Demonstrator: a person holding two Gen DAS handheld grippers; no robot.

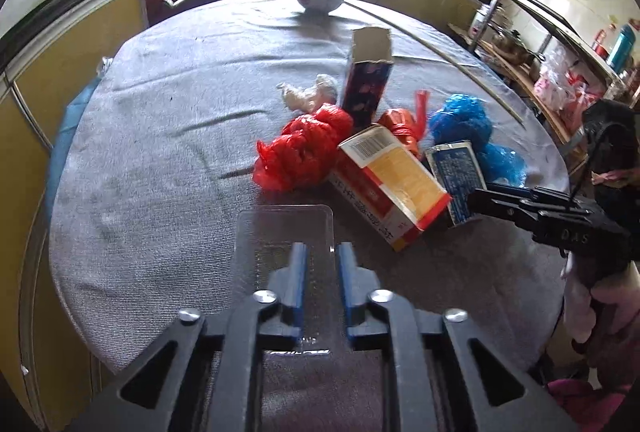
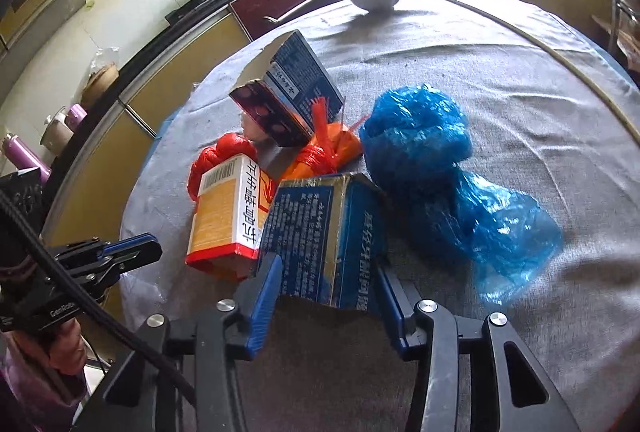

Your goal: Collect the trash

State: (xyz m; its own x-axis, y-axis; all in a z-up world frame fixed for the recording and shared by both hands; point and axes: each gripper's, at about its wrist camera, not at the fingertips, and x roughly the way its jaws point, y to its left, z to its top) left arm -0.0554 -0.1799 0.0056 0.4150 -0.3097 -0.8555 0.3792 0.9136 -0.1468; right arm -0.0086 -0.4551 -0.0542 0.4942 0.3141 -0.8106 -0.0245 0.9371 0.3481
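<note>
On the grey tablecloth (image 1: 160,152): trash pile, both grippers in.
Right gripper (image 2: 324,272) clamps the torn blue box (image 2: 320,232), beside the orange box (image 2: 224,216) and blue bag (image 2: 440,168). Left gripper (image 1: 322,252) pinches a clear plastic tray (image 1: 284,228), near the red bag (image 1: 304,152).

The blue carton (image 2: 320,232) hides the table behind it, and its small print is unreadable.
</note>
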